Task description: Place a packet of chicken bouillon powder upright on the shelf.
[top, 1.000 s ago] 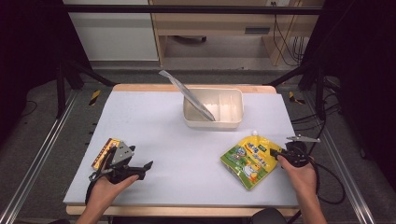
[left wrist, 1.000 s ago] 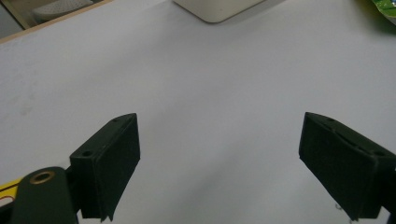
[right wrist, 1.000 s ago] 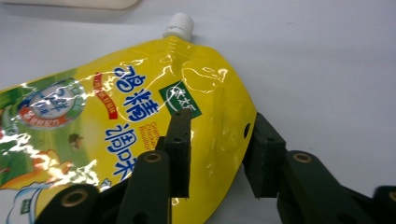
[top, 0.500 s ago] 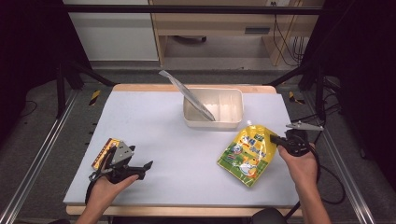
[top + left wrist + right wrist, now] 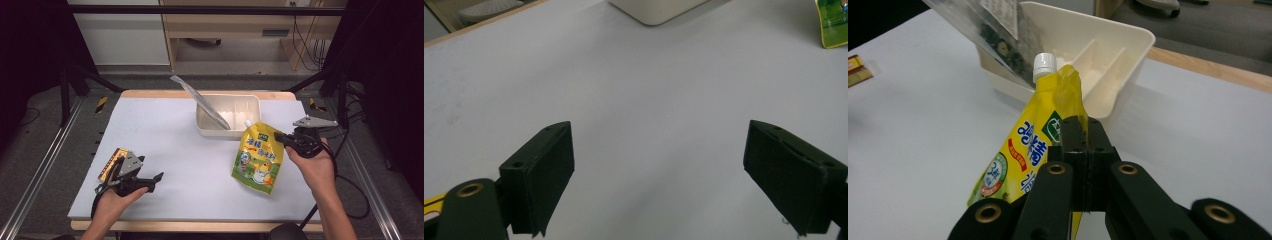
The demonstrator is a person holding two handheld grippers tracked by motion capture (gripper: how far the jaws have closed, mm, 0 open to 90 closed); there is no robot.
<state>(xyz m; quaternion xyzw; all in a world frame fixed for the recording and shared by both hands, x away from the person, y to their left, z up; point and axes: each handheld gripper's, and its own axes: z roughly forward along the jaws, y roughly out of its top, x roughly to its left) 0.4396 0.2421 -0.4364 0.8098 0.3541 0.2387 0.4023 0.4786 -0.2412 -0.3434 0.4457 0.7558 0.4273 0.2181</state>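
A yellow spouted pouch [image 5: 258, 156] with a white cap hangs tilted over the right part of the white table, lifted by its upper right edge. My right gripper [image 5: 278, 137] is shut on that edge; in the right gripper view the pouch [image 5: 1034, 150] sits pinched between the jaws [image 5: 1083, 137]. Just behind it stands a cream divided bin [image 5: 245, 107] with a clear packet [image 5: 200, 101] leaning out of its left side. My left gripper [image 5: 156, 181] rests open at the front left, its pads [image 5: 544, 170] wide apart over bare table.
A small orange and yellow packet [image 5: 111, 163] lies beside the left gripper at the table's left edge. Black frame posts stand at both back corners. The wooden table edge [image 5: 165, 93] runs along the back.
My right gripper has raised the pouch off the table and carried it back and left toward the bin. The left gripper has stayed put.
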